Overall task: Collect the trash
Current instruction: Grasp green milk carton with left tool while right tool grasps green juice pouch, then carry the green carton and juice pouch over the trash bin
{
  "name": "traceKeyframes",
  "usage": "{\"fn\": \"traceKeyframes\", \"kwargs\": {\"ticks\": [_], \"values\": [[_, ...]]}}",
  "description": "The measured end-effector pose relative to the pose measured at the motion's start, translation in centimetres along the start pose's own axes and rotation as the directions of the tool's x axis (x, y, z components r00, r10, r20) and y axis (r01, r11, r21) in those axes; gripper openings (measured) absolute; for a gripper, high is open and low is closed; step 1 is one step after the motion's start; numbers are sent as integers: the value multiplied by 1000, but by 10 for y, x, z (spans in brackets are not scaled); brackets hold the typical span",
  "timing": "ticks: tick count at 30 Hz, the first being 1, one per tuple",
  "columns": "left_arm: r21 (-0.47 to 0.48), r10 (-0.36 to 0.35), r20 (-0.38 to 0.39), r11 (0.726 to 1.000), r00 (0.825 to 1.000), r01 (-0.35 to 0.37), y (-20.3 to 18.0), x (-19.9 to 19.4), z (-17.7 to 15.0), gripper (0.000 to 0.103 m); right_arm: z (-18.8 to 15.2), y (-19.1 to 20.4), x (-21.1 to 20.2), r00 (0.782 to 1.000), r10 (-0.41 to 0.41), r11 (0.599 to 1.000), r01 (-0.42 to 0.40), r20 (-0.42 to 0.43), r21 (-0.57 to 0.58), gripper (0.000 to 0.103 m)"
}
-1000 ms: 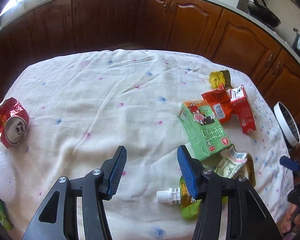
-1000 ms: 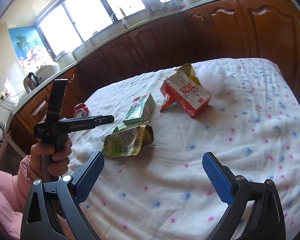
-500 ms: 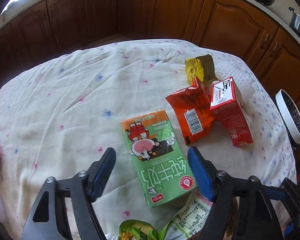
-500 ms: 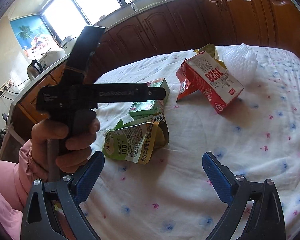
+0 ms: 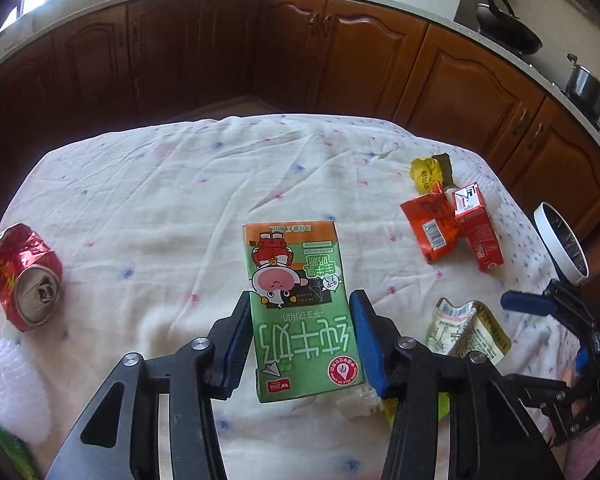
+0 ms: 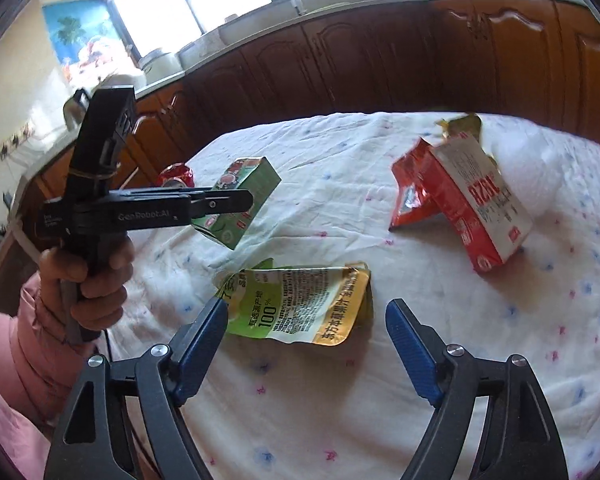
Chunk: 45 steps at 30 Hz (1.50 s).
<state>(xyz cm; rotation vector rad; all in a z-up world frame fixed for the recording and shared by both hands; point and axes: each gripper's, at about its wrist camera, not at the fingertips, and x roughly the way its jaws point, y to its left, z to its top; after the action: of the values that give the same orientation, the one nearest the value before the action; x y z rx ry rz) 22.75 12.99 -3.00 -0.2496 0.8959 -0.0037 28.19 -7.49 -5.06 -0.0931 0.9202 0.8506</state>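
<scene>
Trash is spread over the cloth-covered desk [image 5: 148, 184]; one piece is already picked. Left tongs [image 5: 300, 340] pinch the green milk carton [image 5: 300, 312] by its sides, and the right wrist view shows the carton [image 6: 240, 200] clear of the cloth, so the step in hand looks like carry-off after a pick. Right tongs [image 6: 304, 344] are spread, holding nothing, hovering just short of the flattened juice pouch [image 6: 300, 304].

On the desk: crushed red can [image 5: 24, 276] at the left edge, red carton [image 5: 478, 236] touching an orange wrapper [image 5: 430, 228], yellow wrapper [image 5: 428, 174] behind them.

Next, my read: take the carton to the white-rimmed bin [image 5: 562, 248] off the right edge and release. Pouch lies flat, so the right tongs likely need to catch an edge.
</scene>
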Motion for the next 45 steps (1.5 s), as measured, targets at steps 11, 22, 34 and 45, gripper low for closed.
{"fn": "traceKeyframes", "kwargs": {"ticks": [11, 22, 34, 45], "values": [[-40, -16, -13, 999, 1000, 16, 8, -13, -16, 46, 21, 23, 48, 978, -57, 950, -8, -200, -312, 47], [13, -85, -15, 996, 996, 86, -11, -12, -15, 46, -13, -6, -20, 991, -19, 999, 24, -134, 38, 2], [31, -135, -51, 990, 989, 137, -28, -5, -35, 46, -29, -1, -16, 992, -51, 991, 65, -119, 115, 9], [98, -191, -67, 975, 979, 197, -76, 0, -37, 45, -57, -25, -59, 989, -144, 949, 131, 24, 288, 3]]}}
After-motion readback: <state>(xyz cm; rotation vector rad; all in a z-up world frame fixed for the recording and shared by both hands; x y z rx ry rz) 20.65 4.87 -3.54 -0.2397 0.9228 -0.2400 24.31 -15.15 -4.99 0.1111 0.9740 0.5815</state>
